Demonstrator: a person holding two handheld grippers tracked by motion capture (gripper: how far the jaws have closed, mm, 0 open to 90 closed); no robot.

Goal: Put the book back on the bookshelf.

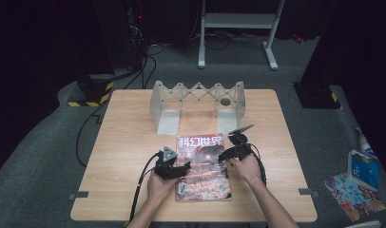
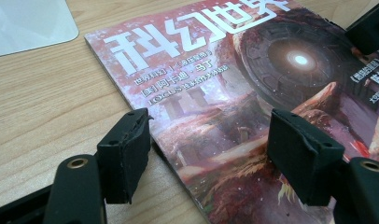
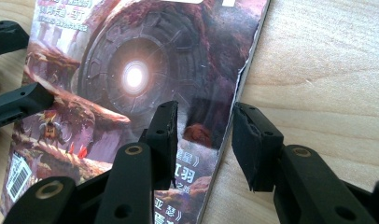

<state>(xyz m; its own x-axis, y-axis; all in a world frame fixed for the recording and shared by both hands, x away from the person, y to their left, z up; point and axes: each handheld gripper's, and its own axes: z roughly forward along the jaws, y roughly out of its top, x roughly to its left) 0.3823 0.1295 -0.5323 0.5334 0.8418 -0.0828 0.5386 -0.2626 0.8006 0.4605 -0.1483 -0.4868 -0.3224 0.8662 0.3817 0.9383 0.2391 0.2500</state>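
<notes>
Magazine [image 1: 203, 167] lies flat on the worktop [image 1: 124, 137] near its front edge, long axis running front to back, title end toward the folding rack [image 1: 198, 102] at the back. Left tongs [image 2: 208, 154] straddle its left long edge, jaws apart, one over wood and one over the cover. Right tongs [image 3: 204, 140] straddle the right long edge, jaws apart and unclamped. Both hands sit equally close; I judge each side is set for a pinch on its edge.

A light wooden table [image 1: 129, 142] sits mid-frame on grey carpet [image 1: 39, 156]. Dark curtains close off the upper corners. A white metal stand [image 1: 238, 28] rises at top centre, with black cables [image 1: 148, 61] and yellow-black striped blocks [image 1: 93, 92] at upper left.
</notes>
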